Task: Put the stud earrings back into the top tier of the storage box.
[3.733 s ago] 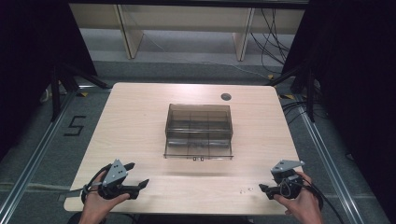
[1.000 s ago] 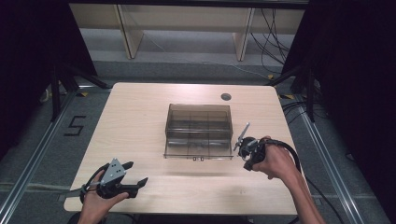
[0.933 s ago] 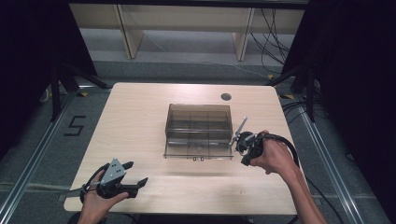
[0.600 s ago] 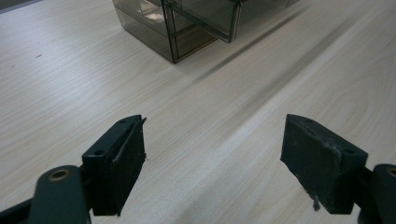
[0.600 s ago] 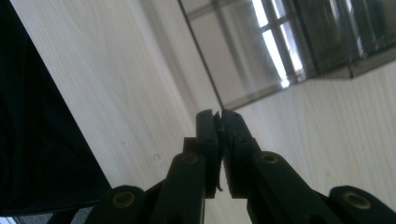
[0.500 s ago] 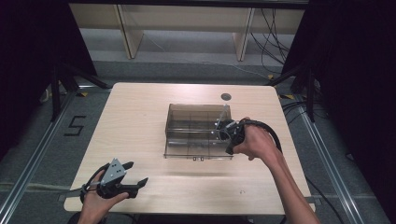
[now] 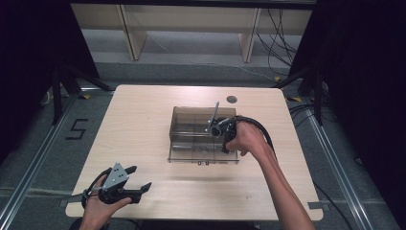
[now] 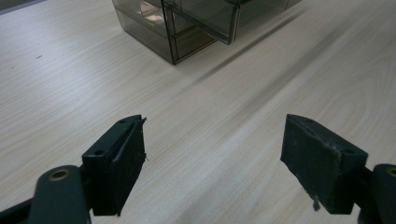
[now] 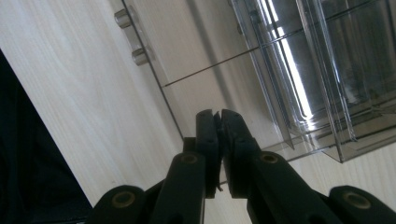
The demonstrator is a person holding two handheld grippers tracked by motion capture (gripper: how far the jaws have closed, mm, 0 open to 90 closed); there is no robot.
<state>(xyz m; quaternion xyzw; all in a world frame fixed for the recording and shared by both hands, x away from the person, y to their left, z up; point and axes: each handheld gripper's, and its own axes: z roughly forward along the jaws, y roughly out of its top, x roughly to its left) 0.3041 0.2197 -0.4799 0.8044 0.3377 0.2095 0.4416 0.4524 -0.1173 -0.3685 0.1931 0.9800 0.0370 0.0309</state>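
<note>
We count one smoky clear plastic box at the desk centre, split into compartments, two small knobs on its front. Our right gripper, jaws pressed together on nothing, hangs over its right side. Our left gripper, jaws wide and empty, rests near the desk's near left corner. The box's contents are hard to make out.

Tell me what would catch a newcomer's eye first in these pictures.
First, the smoky clear plastic drawer box at the middle of the pale wooden table. Next, the right claw, jaws shut with nothing between them, held over the box's right front part. The left claw waits open at the table's near left edge.
</note>
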